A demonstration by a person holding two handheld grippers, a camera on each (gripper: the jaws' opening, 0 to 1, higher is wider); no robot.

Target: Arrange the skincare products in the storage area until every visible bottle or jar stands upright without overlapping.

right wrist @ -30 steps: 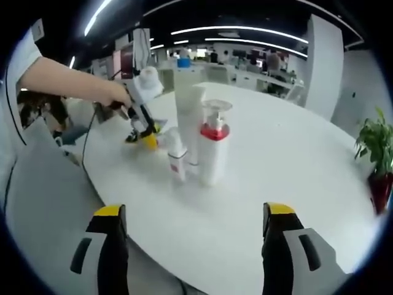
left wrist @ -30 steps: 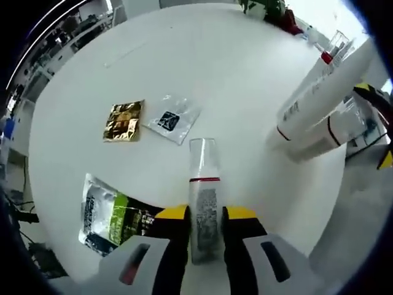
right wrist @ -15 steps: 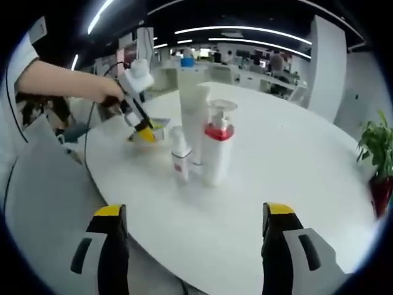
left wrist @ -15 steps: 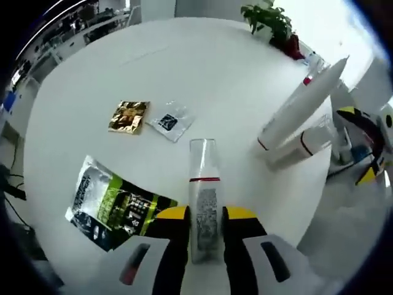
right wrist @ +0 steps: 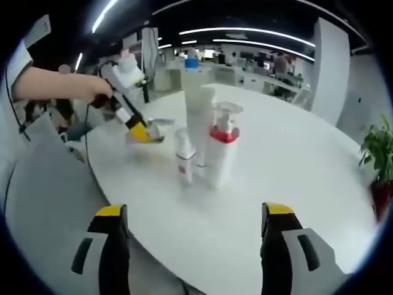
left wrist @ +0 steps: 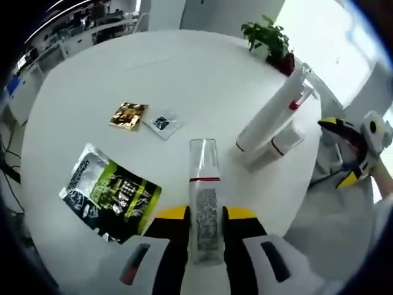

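Observation:
My left gripper point(left wrist: 206, 213) is shut on a clear bottle with a red band point(left wrist: 204, 190), held above the white round table point(left wrist: 202, 74). Three products stand upright together near the table's edge: a tall white tube point(left wrist: 268, 118), a pump bottle with a red collar point(left wrist: 299, 95) and a small white bottle point(left wrist: 284, 144). The right gripper view has the same tube point(right wrist: 198, 123), pump bottle point(right wrist: 223, 149) and small bottle point(right wrist: 184, 158) ahead. My right gripper point(right wrist: 194, 214) is open with nothing between its jaws, off the table's edge. A hand holds the left gripper point(right wrist: 135, 123) left of the group.
A gold sachet point(left wrist: 128, 115), a small clear sachet point(left wrist: 161, 123) and a green and black pouch point(left wrist: 110, 193) lie flat on the table. A potted plant point(left wrist: 268, 34) stands at the far edge. The right gripper point(left wrist: 351, 147) hangs beyond the table's rim.
My left gripper has risen with the bottle still in it, so more of the table shows. In the right gripper view it has moved a little toward the standing group.

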